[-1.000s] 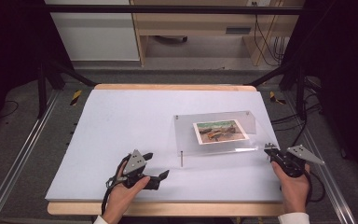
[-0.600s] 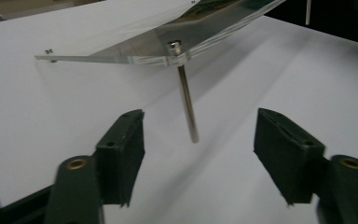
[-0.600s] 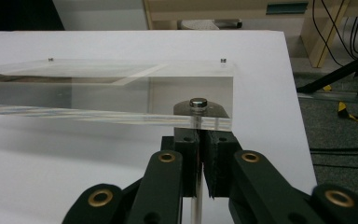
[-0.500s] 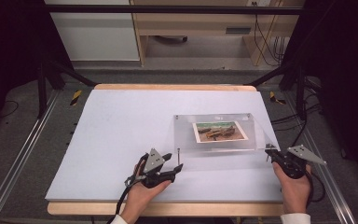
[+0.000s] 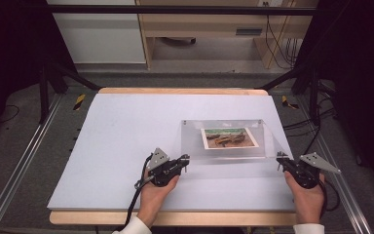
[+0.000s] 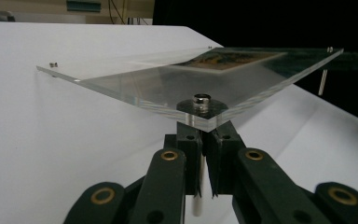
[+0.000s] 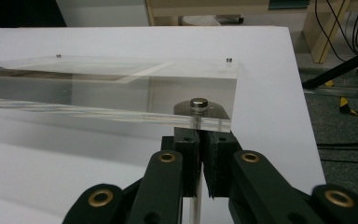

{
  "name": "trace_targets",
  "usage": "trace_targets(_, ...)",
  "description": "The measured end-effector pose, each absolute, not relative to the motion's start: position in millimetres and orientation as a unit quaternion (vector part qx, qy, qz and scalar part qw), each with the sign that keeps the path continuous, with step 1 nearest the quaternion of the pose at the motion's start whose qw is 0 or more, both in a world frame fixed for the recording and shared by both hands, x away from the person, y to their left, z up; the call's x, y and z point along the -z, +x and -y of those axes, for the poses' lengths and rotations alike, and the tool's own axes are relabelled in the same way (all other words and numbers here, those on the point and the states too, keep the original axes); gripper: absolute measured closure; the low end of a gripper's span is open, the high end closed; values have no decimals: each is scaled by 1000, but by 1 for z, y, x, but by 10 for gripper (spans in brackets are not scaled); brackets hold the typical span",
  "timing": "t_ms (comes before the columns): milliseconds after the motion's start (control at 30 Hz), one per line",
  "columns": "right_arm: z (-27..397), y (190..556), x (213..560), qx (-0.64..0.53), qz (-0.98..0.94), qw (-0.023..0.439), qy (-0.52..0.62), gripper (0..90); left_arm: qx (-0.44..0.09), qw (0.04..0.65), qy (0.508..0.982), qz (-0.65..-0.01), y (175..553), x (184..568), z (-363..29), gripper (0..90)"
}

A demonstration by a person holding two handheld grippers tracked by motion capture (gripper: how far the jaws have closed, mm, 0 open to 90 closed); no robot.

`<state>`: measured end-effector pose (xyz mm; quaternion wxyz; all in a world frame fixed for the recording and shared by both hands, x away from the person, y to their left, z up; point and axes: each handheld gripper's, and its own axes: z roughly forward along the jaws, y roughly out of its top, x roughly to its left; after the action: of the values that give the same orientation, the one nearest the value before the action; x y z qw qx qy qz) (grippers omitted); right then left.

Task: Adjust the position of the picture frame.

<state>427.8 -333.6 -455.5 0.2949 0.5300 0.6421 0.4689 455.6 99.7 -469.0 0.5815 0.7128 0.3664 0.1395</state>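
Left gripper [image 5: 185,158]: at the near left corner of the clear acrylic frame [image 5: 229,139]; jaws just closed onto the corner standoff post [image 6: 196,205].
Acrylic frame: on the white table [image 5: 126,126], right of centre, picture [image 5: 229,138] inside.
Right gripper [image 5: 279,157]: clamped on the near right post [image 7: 194,207].

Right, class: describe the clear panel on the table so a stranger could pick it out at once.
Start at the big white table and look to its near right part. There lies a clear acrylic panel, with a small landscape picture in it. It is the one see-through thing there, with small metal studs at its corners.
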Motion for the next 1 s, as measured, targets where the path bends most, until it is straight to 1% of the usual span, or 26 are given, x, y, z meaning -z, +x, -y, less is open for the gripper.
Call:
trace_targets(200, 334, 428, 457, -471, -642, 294, 528, 841, -134, 582, 712, -370, 456, 467, -100, 844)
trace_targets(267, 333, 430, 459, -474, -645, 290, 525, 784, -134, 579, 714, -371, 455, 467, -101, 845)
trace_targets(300, 333, 431, 459, -475, -645, 290, 524, 770, -134, 579, 714, -371, 455, 467, -101, 844)
trace_targets(367, 333, 433, 460, -474, -646, 291, 523, 770, -134, 578, 715, -370, 455, 467, -101, 845)
trace_targets(433, 333, 435, 459, -474, -646, 294, 521, 780, -134, 578, 715, -370, 456, 466, -101, 845)
trace_targets(500, 335, 436, 459, -475, -646, 297, 518, 808, -133, 574, 719, -368, 456, 466, -101, 845)
trace_targets(533, 336, 437, 459, -478, -649, 291, 516, 841, -133, 573, 720, -368, 456, 466, -101, 845)
trace_targets(733, 335, 437, 459, -476, -650, 287, 517, 849, -128, 567, 726, -367, 459, 463, -100, 840)
trace_targets(900, 335, 437, 460, -475, -651, 287, 517, 850, -119, 565, 728, -368, 463, 462, -97, 791)
trace_targets(967, 335, 437, 460, -475, -651, 286, 519, 850, -116, 565, 729, -369, 465, 462, -96, 796)
trace_targets(1000, 335, 436, 460, -477, -650, 285, 519, 850, -117, 565, 728, -369, 465, 461, -96, 834)
